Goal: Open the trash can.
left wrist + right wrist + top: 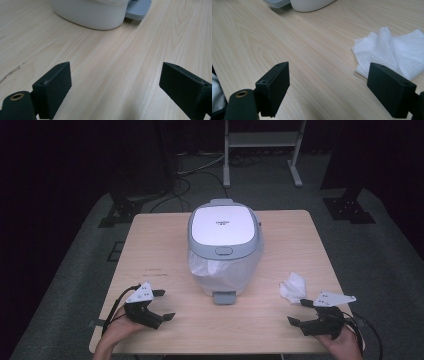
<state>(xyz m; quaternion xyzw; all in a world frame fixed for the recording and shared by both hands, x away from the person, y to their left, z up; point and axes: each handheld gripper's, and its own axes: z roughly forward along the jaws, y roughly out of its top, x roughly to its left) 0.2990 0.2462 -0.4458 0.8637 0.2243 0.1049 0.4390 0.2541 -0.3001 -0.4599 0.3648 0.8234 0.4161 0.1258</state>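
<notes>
My right gripper [303, 311] rests near the table's [165, 250] front right corner, jaws spread wide and holding nothing. The crumpled tissue [294, 286] lies just beyond it by the right edge, its long axis running from the front edge toward the back; in the right gripper view the tissue [392, 53] sits just past my right-hand jaw. My left gripper [161, 304] waits near the front left corner, jaws likewise apart. The bin [225, 247] stands mid-table, lid down, pedal facing me.

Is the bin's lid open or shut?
Shut: the bin's lid lies flat on the rim, with the liner bag hanging below.
</notes>
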